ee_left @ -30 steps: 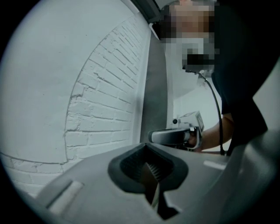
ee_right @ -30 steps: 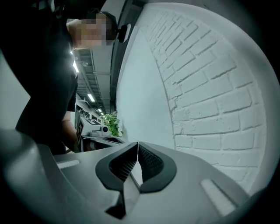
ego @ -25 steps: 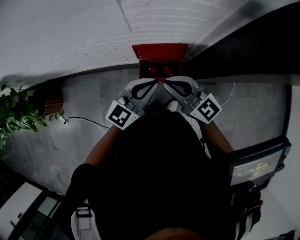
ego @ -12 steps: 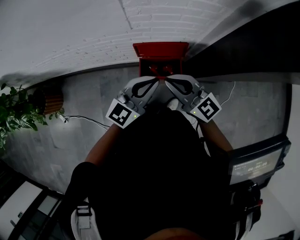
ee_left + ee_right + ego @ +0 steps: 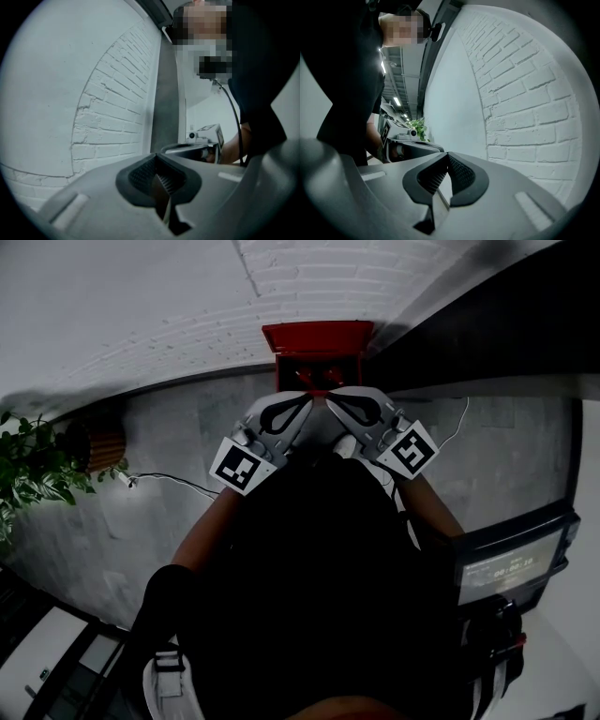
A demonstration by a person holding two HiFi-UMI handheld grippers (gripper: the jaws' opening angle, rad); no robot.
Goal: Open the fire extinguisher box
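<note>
Comparing with a second ago, little has moved: the left claw [image 5: 298, 405] and right claw [image 5: 336, 405] have edged slightly up the frame. Their tips sit side by side just below the fire extinguisher box [image 5: 317, 337] at upper centre. Both claws are pressed together on nothing, so this reads as a pause, not a grip. The red box stands against the brick wall [image 5: 328, 277]. A red panel tops a darker recess, perhaps a raised lid, though that is unsure.
</note>
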